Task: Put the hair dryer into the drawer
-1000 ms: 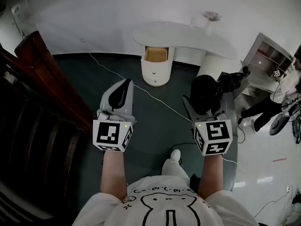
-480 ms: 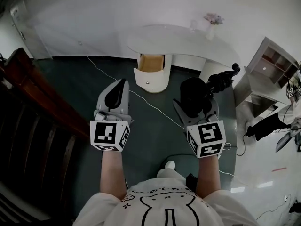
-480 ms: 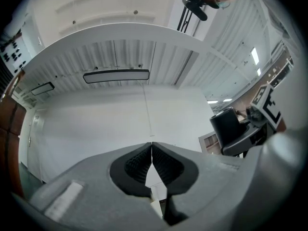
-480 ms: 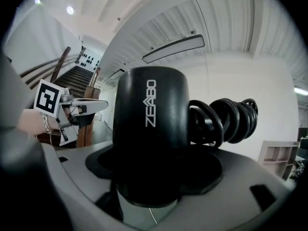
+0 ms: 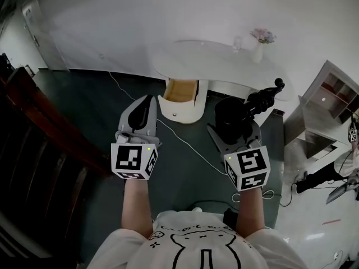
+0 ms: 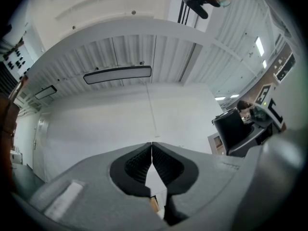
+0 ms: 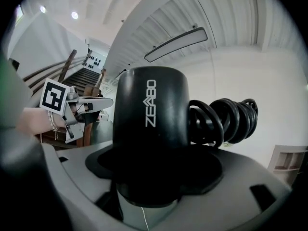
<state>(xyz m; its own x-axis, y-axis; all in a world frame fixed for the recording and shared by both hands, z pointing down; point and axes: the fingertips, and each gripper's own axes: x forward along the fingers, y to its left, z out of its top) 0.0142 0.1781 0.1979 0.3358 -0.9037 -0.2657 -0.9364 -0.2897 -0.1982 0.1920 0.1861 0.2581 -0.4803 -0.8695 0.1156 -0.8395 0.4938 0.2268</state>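
My right gripper (image 5: 231,129) is shut on a black hair dryer (image 5: 229,116) with a coiled black cord (image 5: 263,98) sticking out to the right. In the right gripper view the hair dryer (image 7: 151,129) fills the middle, its coiled cord (image 7: 226,119) beside it. My left gripper (image 5: 140,114) is shut and holds nothing; its jaws meet at the tips in the left gripper view (image 6: 152,150). Ahead stands a white rounded cabinet with an open drawer (image 5: 180,91), its wooden inside showing, under a white oval tabletop (image 5: 219,60).
A dark wooden stair rail (image 5: 45,116) runs along the left. A white cable (image 5: 185,139) lies across the dark green floor. A small vase (image 5: 259,46) stands on the tabletop. White shelves (image 5: 331,94) stand at the right.
Both grippers and the hair dryer have come closer to the cabinet; the open drawer now lies just ahead between them. The view has swung left.
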